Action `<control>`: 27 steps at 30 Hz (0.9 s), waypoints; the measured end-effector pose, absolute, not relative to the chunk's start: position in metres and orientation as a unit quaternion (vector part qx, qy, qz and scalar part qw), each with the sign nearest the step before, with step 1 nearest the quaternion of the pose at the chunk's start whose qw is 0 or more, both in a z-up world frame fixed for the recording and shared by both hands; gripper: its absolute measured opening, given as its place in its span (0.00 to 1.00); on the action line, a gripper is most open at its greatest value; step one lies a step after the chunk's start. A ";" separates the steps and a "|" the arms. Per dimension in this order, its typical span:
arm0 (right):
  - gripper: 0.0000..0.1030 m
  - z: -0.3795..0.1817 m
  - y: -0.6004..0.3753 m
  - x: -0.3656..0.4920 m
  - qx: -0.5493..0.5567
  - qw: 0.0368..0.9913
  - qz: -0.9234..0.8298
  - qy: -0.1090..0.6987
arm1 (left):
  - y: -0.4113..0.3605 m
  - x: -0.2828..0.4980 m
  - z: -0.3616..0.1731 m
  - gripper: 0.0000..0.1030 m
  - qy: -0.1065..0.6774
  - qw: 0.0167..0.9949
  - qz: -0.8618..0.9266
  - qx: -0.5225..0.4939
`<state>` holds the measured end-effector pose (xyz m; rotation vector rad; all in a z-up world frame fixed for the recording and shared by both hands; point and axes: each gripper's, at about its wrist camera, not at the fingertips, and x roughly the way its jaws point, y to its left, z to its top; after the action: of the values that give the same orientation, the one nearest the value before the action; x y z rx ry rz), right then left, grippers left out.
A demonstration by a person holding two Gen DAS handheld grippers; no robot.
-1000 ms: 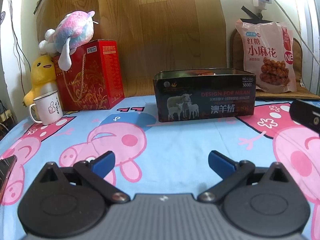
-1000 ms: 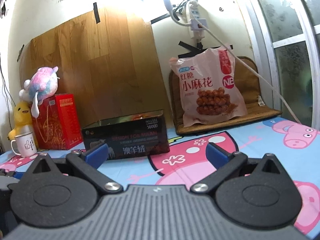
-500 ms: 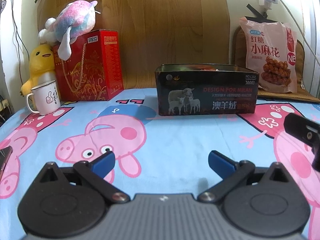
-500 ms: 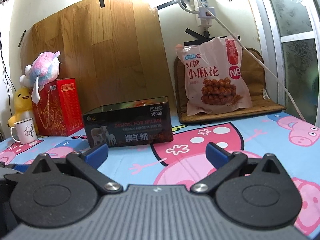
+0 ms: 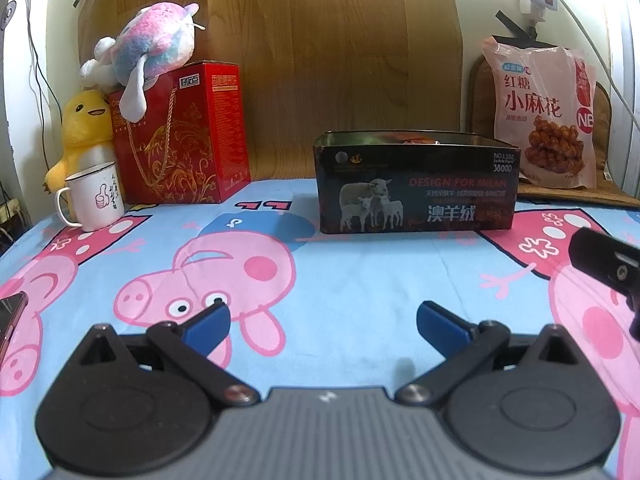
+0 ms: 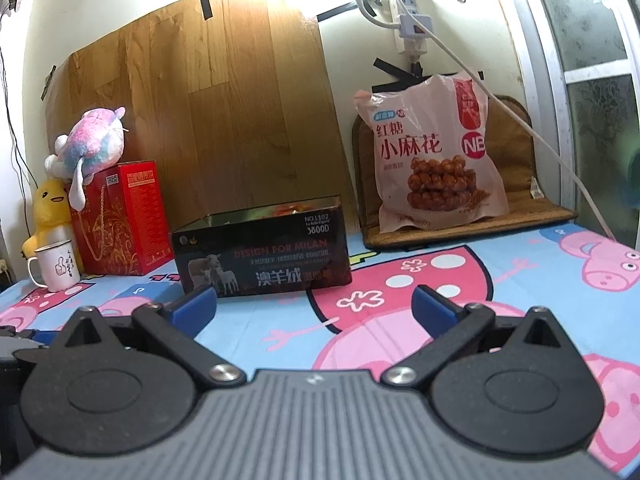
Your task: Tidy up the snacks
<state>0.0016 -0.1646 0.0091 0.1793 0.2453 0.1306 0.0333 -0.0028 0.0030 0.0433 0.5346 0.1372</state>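
Observation:
A dark open tin box point(image 5: 416, 188) with sheep printed on its side stands on the cartoon-pig cloth; orange snacks barely show over its rim. It also shows in the right wrist view point(image 6: 264, 254). A pink bag of fried twists point(image 5: 542, 116) leans upright against the back wall at the right, also in the right wrist view point(image 6: 434, 152). My left gripper point(image 5: 323, 322) is open and empty, low over the cloth, well short of the box. My right gripper point(image 6: 314, 306) is open and empty, facing the box and bag. Part of it shows at the left view's right edge point(image 5: 608, 266).
A red gift box point(image 5: 180, 136) with a plush toy point(image 5: 140, 44) on top stands at the back left, beside a yellow duck toy point(image 5: 82, 128) and a white mug point(image 5: 94, 196). A phone point(image 5: 10, 318) lies at the left edge. A brown mat point(image 6: 500, 216) is under the bag.
Both grippers have pulled back and tilted a little, so the box and bag sit slightly farther off. Jaws stay open. Nothing on the cloth has moved.

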 end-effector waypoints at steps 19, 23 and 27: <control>1.00 0.005 -0.172 0.006 0.121 0.979 0.077 0.146 | -0.002 0.036 0.002 1.00 0.273 0.959 0.079 0.017; 1.00 0.005 -0.170 0.005 0.119 0.978 0.083 0.150 | -0.001 0.035 0.003 1.00 0.273 0.958 0.091 0.019; 1.00 0.004 -0.169 0.003 0.118 0.977 0.091 0.155 | -0.001 0.031 0.006 1.00 0.272 0.957 0.097 0.023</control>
<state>0.0033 -0.1688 0.0042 0.2369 0.3134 0.1836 0.0310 -0.0014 0.0058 0.0476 0.5527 0.1976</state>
